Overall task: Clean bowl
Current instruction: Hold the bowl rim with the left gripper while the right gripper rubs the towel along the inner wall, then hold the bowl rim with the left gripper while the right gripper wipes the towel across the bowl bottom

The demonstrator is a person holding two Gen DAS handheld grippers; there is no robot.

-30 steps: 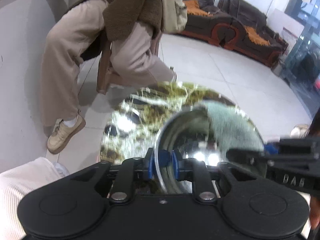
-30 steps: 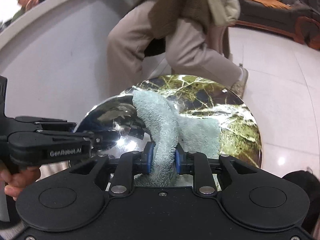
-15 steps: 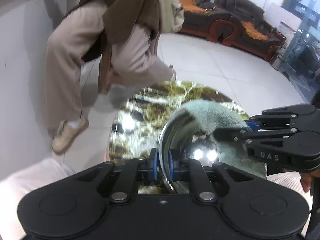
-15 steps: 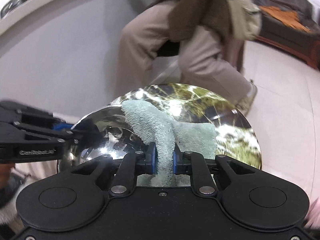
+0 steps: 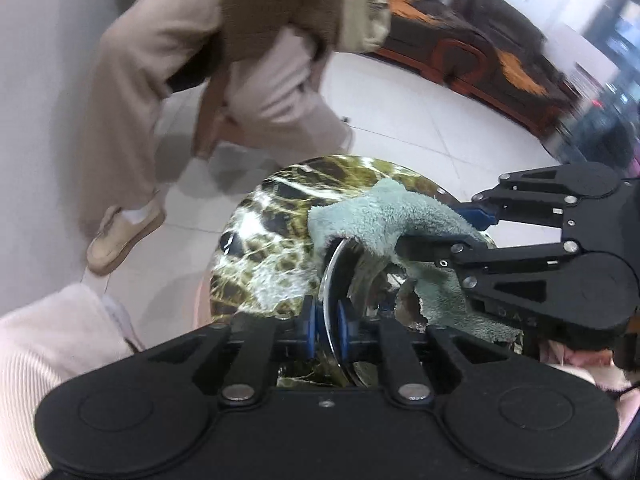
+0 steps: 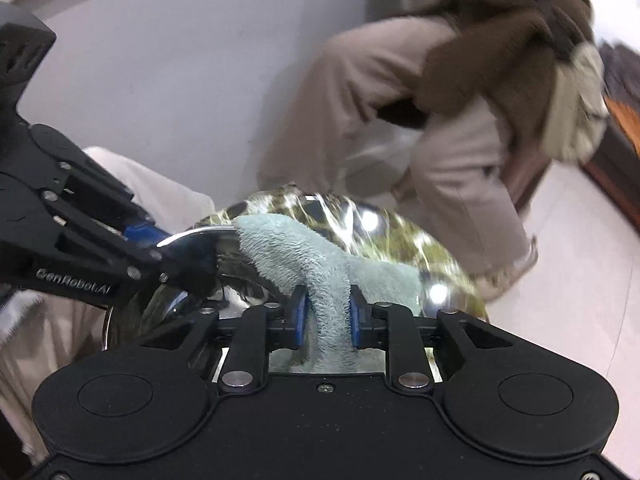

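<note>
A shiny steel bowl [image 5: 332,264] is held over a round green marble table [image 5: 260,272]. My left gripper [image 5: 328,326] is shut on the bowl's rim, which stands almost edge-on between the blue pads. A pale green fluffy cloth [image 5: 384,216] drapes over the far rim and down into the bowl. In the right wrist view the cloth [image 6: 296,248] runs up between the pads of my right gripper [image 6: 327,316]. Those jaws are opening, with the pads still against the cloth. The left gripper [image 6: 160,250] grips the bowl [image 6: 192,240] from the left.
A seated person in beige trousers [image 5: 132,92] and a brown coat sits just beyond the table, one shoe [image 5: 120,236] on the white tile floor. Dark sofas [image 5: 480,52] stand at the back right. A white wall [image 6: 160,80] curves behind. My own knees flank the table.
The right gripper has rolled and slid across, dragging the cloth over the bowl's far rim. The bowl has turned more edge-on in the left view. The right jaws stand wider on the cloth.
</note>
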